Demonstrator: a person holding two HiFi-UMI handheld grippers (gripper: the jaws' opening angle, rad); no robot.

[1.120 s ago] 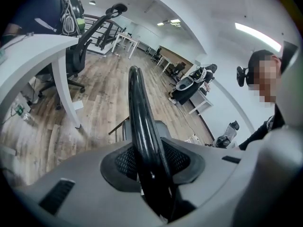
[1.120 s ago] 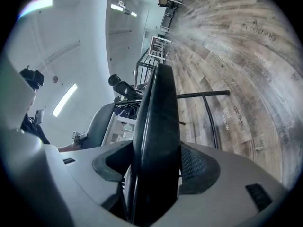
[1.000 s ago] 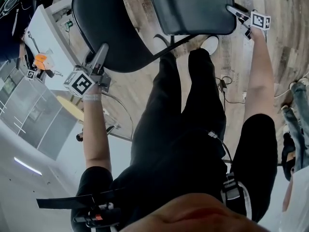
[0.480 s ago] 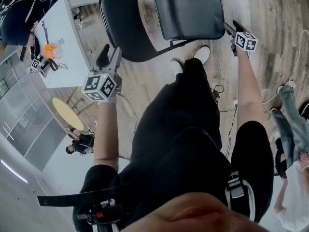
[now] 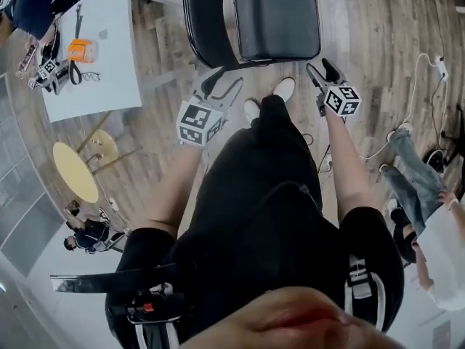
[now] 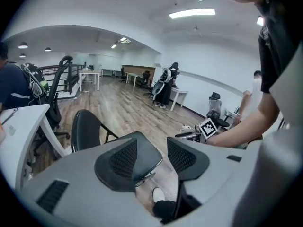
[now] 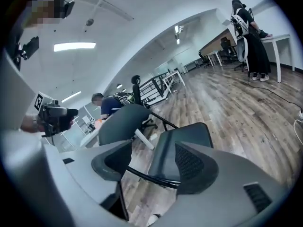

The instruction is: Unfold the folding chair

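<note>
Chair [image 5: 276,22] stands unfolded; my left gripper [image 5: 220,86], jaws just widened, and right gripper [image 5: 322,71] both gape empty, clear of it.

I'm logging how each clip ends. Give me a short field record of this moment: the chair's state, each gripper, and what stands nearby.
chair: folding chair stands unfolded on the wooden floor, seat level, just ahead of the person's feet
left: left gripper has its jaws apart; they have just been opening, with nothing between them
right: right gripper has its jaws apart and holds nothing
nearby: white table to the chair's left in the head view
</note>
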